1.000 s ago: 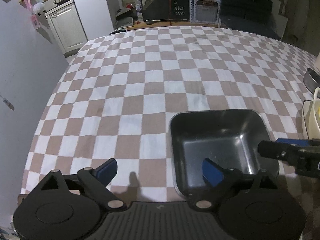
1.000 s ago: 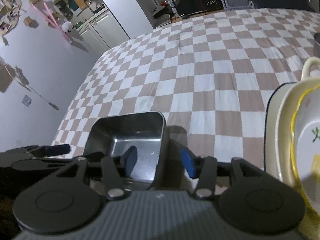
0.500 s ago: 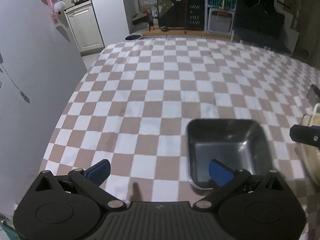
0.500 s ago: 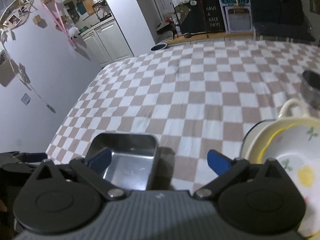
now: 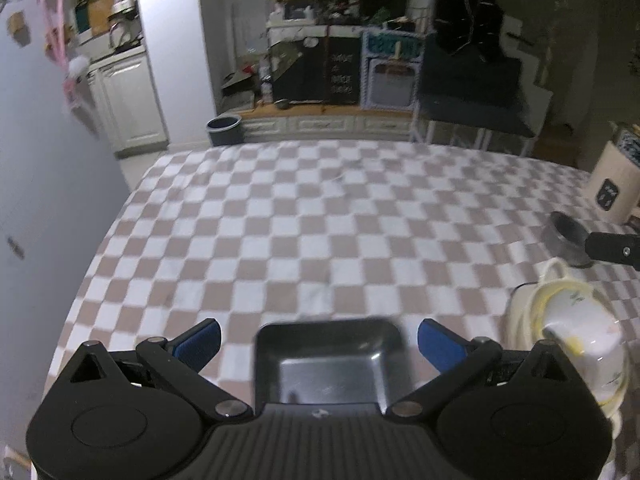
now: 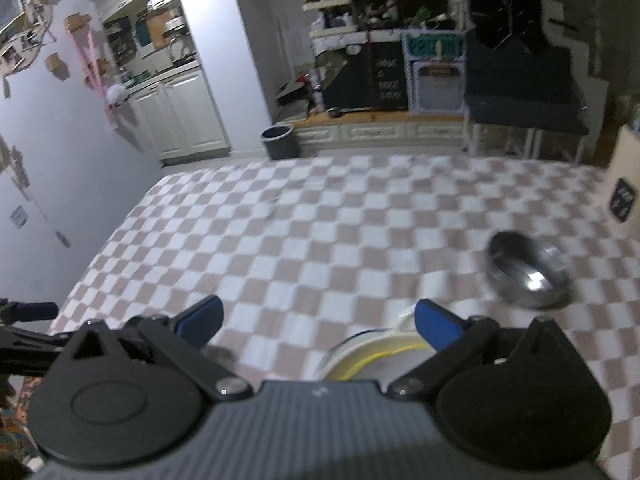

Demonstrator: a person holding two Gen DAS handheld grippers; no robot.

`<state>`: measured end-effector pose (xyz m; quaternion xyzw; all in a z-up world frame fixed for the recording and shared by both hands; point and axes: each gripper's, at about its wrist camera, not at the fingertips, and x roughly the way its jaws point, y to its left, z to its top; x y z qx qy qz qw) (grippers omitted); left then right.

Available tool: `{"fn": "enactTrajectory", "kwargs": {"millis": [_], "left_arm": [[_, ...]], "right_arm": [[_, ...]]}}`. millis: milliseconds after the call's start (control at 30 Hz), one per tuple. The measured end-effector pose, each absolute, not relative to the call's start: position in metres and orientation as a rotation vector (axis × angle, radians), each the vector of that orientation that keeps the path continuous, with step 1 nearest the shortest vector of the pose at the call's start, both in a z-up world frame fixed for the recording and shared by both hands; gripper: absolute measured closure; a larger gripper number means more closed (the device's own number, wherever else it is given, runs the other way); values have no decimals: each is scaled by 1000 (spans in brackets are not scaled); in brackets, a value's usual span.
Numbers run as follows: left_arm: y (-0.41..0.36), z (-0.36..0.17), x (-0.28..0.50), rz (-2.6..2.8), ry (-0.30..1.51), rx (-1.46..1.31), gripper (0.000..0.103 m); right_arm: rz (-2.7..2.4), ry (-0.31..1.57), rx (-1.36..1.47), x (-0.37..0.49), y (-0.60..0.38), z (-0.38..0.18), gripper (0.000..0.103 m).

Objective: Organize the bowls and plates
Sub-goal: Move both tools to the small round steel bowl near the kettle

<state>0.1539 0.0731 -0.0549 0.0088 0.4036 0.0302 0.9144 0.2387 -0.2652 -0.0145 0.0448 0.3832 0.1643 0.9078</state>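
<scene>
A dark square metal tray [image 5: 326, 360] sits on the checkered tablecloth [image 5: 320, 220], between and below the fingers of my open, empty left gripper [image 5: 318, 342]. A cream bowl with a yellow rim [image 5: 576, 332] rests on a plate at the right; it also shows in the right wrist view [image 6: 372, 354] under my open, empty right gripper [image 6: 318, 320]. A round steel bowl [image 6: 528, 276] stands on the cloth further right, also seen in the left wrist view [image 5: 568, 236].
A cream canister with a dark label [image 5: 614, 184] stands at the table's right edge. A grey wall [image 5: 48, 200] runs along the left side. Beyond the far edge are a bin [image 5: 224, 130] and cabinets.
Both grippers have pulled back and up from the square tray. The right gripper opened off the tray's rim and swung right over the cream bowl. The tray stays on the cloth.
</scene>
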Motion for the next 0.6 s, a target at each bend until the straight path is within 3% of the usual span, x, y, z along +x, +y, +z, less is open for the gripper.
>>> {"fn": "enactTrajectory", "kwargs": {"millis": [600], "left_arm": [[-58, -45, 220, -47, 812, 69, 0]], "right_arm": [[159, 730, 167, 262, -392, -22, 0]]}}
